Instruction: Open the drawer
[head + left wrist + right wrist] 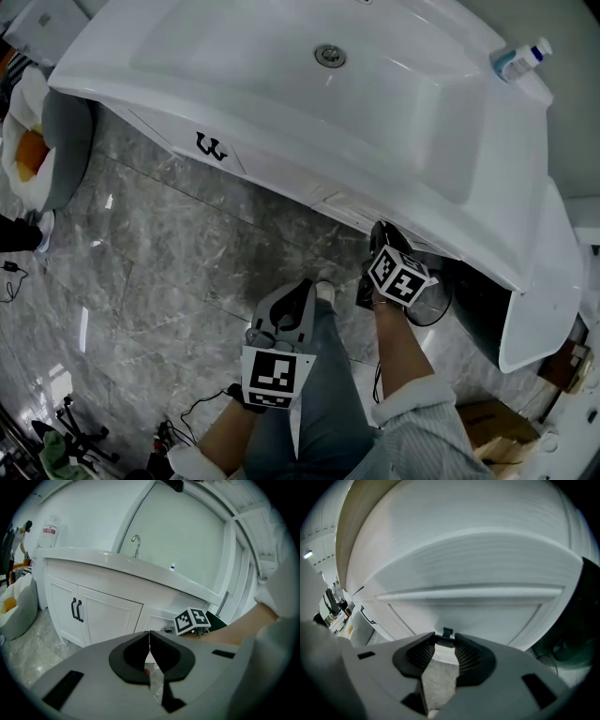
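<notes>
The white vanity's drawer front (478, 613) fills the right gripper view, under the basin's overhang. Its small black handle (446, 633) lies between the tips of my right gripper (445, 641), whose ribbed pads (465, 656) touch it on both sides. In the head view the right gripper (380, 232) reaches under the sink edge at the drawer (333, 202), hiding the handle. My left gripper (305, 286) hangs lower, above the floor and apart from the cabinet. Its jaws (149, 633) meet tip to tip with nothing between them.
Two cabinet doors with black bar handles (211, 147) stand left of the drawer. A bottle (520, 58) lies on the basin's right rim. A white bag (28, 141) sits at the left. Cables (192, 411) trail on the marble floor. My jeans leg (328, 403) is below.
</notes>
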`<state>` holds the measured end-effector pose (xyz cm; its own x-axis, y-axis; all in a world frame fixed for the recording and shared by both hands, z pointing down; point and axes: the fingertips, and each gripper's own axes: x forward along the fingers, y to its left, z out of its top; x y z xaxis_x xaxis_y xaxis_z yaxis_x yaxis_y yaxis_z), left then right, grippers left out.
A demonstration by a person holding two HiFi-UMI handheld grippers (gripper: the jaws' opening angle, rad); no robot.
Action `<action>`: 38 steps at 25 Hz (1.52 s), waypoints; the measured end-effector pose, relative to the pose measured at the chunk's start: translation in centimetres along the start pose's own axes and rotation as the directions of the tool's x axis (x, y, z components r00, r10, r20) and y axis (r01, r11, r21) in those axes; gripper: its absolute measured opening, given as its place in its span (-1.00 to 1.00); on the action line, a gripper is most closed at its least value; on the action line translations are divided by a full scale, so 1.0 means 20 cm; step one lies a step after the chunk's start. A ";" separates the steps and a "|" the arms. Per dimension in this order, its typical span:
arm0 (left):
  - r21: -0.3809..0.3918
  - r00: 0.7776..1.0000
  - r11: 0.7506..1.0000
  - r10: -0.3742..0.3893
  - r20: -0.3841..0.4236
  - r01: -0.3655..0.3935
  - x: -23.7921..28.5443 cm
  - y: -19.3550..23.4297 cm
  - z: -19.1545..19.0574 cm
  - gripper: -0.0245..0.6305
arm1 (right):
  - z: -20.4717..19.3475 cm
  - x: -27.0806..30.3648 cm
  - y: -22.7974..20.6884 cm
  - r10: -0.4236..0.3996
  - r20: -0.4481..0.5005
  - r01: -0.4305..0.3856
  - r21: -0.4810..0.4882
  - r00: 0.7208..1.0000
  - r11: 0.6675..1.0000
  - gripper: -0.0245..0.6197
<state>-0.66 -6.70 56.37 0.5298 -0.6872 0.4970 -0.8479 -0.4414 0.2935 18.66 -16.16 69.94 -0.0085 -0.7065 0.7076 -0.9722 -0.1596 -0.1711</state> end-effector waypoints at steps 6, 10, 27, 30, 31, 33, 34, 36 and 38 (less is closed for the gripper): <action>-0.009 1.000 1.000 0.009 0.009 -0.009 -0.02 0.00 0.00 -0.87 | -0.04 -0.04 0.02 0.019 -0.020 -0.020 -0.048 1.000 0.999 -0.52; -0.012 1.000 1.000 0.007 0.014 -0.007 -0.03 -0.01 0.01 -0.87 | -0.08 -0.08 0.04 0.033 -0.034 -0.036 -0.080 0.999 0.996 -0.53; 0.009 1.000 1.000 -0.001 0.020 0.001 -0.06 -0.05 0.00 -0.87 | -0.27 -0.22 0.12 0.130 -0.089 -0.144 -0.182 0.988 0.973 -0.57; 0.009 1.000 1.000 -0.005 0.017 0.005 -0.06 -0.05 0.00 -0.87 | -0.29 -0.23 0.13 0.162 -0.115 -0.187 -0.247 0.980 0.951 -0.61; 0.009 1.000 1.000 -0.006 0.016 0.006 -0.06 -0.05 0.00 -0.87 | -0.30 -0.24 0.14 0.175 -0.121 -0.201 -0.256 0.977 0.946 -0.61; 0.009 1.000 1.000 -0.011 0.015 0.011 -0.06 -0.06 -0.01 -0.87 | -0.31 -0.25 0.14 0.194 -0.129 -0.222 -0.268 0.973 0.937 -0.63; 0.011 1.000 1.000 -0.014 0.015 0.013 -0.06 -0.06 -0.01 -0.87 | -0.32 -0.25 0.14 0.200 -0.131 -0.230 -0.276 0.971 0.933 -0.63; 0.013 1.000 1.000 -0.018 0.015 0.018 -0.06 -0.07 -0.01 -0.87 | -0.32 -0.26 0.14 0.206 -0.136 -0.238 -0.290 0.969 0.927 -0.64; 0.013 1.000 1.000 -0.021 0.015 0.021 -0.06 -0.07 -0.01 -0.87 | -0.33 -0.26 0.14 0.208 -0.141 -0.241 -0.294 0.968 0.925 -0.65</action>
<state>-0.06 -5.19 55.44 0.5477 -0.6867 0.4781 -0.8364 -0.4633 0.2928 14.42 -8.31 70.24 -0.2432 -0.6196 0.7463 -0.9659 0.2254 -0.1277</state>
